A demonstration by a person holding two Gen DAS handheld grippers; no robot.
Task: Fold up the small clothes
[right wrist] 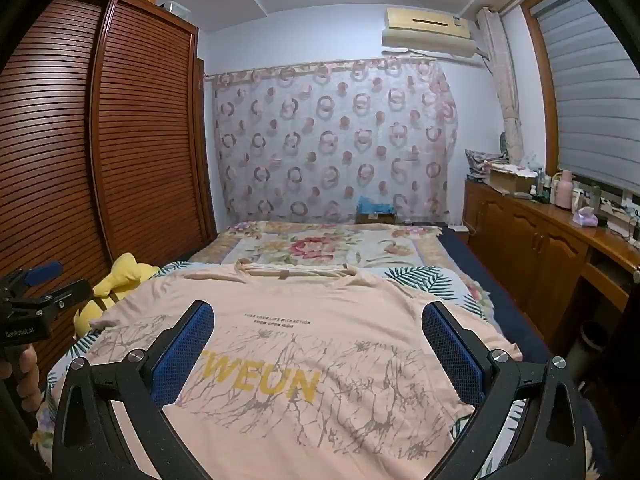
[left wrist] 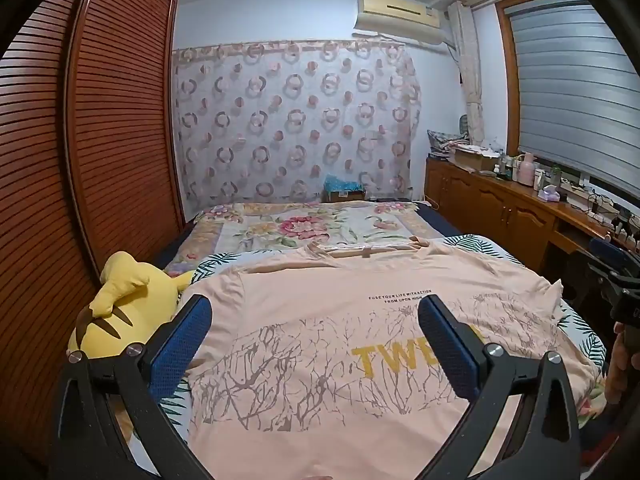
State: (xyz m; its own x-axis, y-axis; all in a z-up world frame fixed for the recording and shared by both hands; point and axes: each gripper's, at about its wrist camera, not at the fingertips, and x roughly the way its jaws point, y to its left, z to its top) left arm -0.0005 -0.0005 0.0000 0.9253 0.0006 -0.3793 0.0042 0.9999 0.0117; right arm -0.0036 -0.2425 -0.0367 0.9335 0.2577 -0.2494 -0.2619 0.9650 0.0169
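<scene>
A pale pink T-shirt (left wrist: 320, 312) (right wrist: 312, 360) lies flat and spread out on the bed, collar toward the far end, with yellow letters and a grey branch print on its chest. My left gripper (left wrist: 316, 312) hangs above the shirt's lower left part, wide open with nothing between its blue pads. My right gripper (right wrist: 318, 320) hovers over the lower right part, also wide open and empty. Each gripper shows at the edge of the other's view, held by a hand: the right one (left wrist: 620, 280), the left one (right wrist: 32, 296).
A yellow plush toy (left wrist: 120, 308) (right wrist: 108, 292) lies on the bed's left edge beside the shirt's sleeve. A louvred wooden wardrobe (left wrist: 80, 140) stands close on the left. A wooden cabinet (right wrist: 540, 240) with bottles runs along the right. A floral quilt (left wrist: 304, 228) covers the far bed.
</scene>
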